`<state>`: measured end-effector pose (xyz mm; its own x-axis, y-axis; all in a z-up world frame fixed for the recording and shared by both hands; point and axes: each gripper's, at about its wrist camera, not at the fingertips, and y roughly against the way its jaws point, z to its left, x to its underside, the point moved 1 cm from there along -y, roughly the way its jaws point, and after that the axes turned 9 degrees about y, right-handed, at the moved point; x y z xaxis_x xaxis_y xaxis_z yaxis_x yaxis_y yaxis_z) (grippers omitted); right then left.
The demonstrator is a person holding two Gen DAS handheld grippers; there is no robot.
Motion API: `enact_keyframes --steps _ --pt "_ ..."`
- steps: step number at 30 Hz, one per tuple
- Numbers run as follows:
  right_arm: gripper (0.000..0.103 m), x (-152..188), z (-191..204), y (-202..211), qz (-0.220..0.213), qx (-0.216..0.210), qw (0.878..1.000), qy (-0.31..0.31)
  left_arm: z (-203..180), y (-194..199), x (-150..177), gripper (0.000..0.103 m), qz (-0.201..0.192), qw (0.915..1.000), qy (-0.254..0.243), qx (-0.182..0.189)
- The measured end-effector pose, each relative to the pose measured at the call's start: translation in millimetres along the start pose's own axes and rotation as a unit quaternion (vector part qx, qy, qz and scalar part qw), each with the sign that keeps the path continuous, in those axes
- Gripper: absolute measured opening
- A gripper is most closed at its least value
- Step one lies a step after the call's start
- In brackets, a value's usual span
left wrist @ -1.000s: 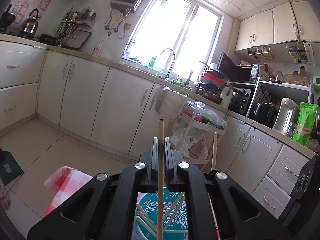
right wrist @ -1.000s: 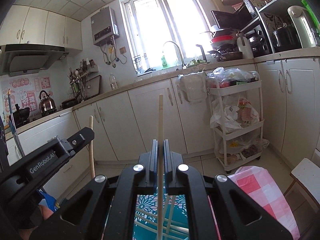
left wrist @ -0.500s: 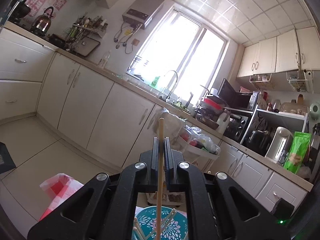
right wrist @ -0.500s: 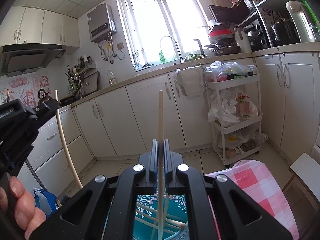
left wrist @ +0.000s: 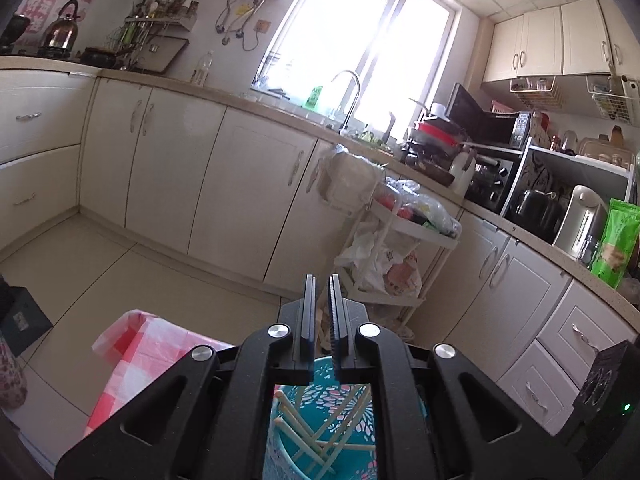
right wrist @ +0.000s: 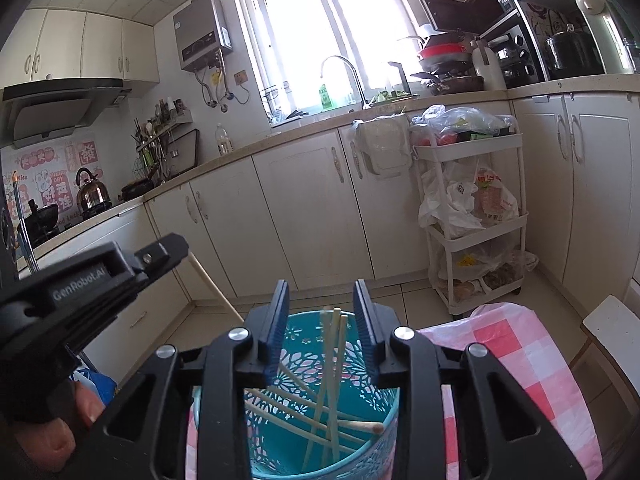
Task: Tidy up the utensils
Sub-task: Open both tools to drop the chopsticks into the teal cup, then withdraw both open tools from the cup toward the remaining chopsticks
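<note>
A teal cut-out holder (right wrist: 308, 338) stands on a pink checked cloth (right wrist: 520, 360), with several pale chopsticks (right wrist: 332, 360) leaning inside. My right gripper (right wrist: 322, 284) hangs just above its rim. Its jaws are opening and stand well apart, with nothing pressed between them. My left gripper (right wrist: 160, 250) reaches in from the left. Its jaws are opening to a narrow gap, and a chopstick (right wrist: 216, 288) slants down from them towards the holder. In the left wrist view the left gripper (left wrist: 322, 280) shows that gap, with the holder (left wrist: 344, 400) below.
A white trolley (right wrist: 472, 216) full of plastic bags stands against the cream cabinets ahead. A white seat edge (right wrist: 608, 320) is at the right. A person's fingers (right wrist: 84, 404) hold the left gripper. A dark box (left wrist: 20, 312) sits on the floor at the left.
The right jaws have parted and their upright chopstick has dropped into the holder. The left jaws have parted slightly and their chopstick has slid down. The left gripper has dipped lower.
</note>
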<state>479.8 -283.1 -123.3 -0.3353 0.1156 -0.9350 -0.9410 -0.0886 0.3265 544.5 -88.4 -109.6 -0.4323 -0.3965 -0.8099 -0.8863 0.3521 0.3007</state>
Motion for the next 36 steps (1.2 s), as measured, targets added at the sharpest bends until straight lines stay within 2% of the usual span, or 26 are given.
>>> enact_keyframes --steps 1,3,6,13,16,18,20,22,24,25,26,27,29,33,36 --pt "0.033 -1.5 -1.6 1.6 -0.001 0.001 1.000 -0.001 1.6 -0.6 0.0 0.014 0.007 1.0000 0.001 -0.006" --pt "0.033 -4.8 -5.3 6.6 -0.007 0.003 1.000 -0.006 5.3 3.1 -2.7 0.030 0.007 0.9999 0.007 -0.011" --pt "0.034 -11.6 -9.6 17.1 -0.016 0.006 1.000 -0.013 8.3 16.9 -11.7 0.039 -0.003 0.9999 0.005 -0.013" --pt "0.035 -20.0 -17.2 64.1 -0.033 0.006 0.999 -0.023 24.9 64.3 -24.9 0.050 -0.024 0.9991 -0.011 -0.033" --pt "0.037 -15.6 -15.6 85.3 -0.025 -0.003 0.999 -0.028 34.7 79.4 -18.1 0.052 0.000 0.9984 -0.022 -0.053" --pt "0.037 -5.7 -9.4 95.8 -0.001 -0.014 1.000 -0.023 37.7 82.1 -6.2 0.052 0.034 0.9960 -0.047 -0.068" --pt "0.037 16.8 0.9 102.6 0.046 -0.028 0.999 -0.011 39.6 77.5 16.3 0.052 0.095 0.9883 -0.088 -0.082" --pt "0.037 48.6 16.8 98.6 0.116 -0.048 0.992 0.011 45.7 70.7 49.3 0.052 0.165 0.9736 -0.123 -0.100" --pt "0.028 87.8 31.4 91.1 0.185 -0.060 0.980 0.035 55.5 63.2 83.0 0.052 0.235 0.9575 -0.133 -0.103" --pt "0.025 107.9 38.6 85.6 0.219 -0.067 0.972 0.046 60.5 59.8 95.6 0.052 0.259 0.9515 -0.131 -0.101" --pt "0.018 124.7 44.8 80.1 0.248 -0.074 0.964 0.054 64.0 57.5 106.5 0.052 0.276 0.9466 -0.132 -0.101" --pt "0.016 140.0 51.4 74.7 0.269 -0.078 0.958 0.063 66.1 55.8 116.0 0.052 0.290 0.9414 -0.138 -0.104" --pt "0.016 154.4 64.5 68.9 0.285 -0.082 0.950 0.094 66.1 55.2 127.6 0.052 0.307 0.9333 -0.154 -0.105" --pt "0.016 163.3 81.2 61.3 0.292 -0.077 0.945 0.127 61.8 54.7 134.4 0.052 0.312 0.9293 -0.169 -0.103" --pt "0.016 173.2 79.6 52.7 0.307 -0.068 0.940 0.129 65.2 48.2 136.8 0.052 0.323 0.9260 -0.164 -0.108"
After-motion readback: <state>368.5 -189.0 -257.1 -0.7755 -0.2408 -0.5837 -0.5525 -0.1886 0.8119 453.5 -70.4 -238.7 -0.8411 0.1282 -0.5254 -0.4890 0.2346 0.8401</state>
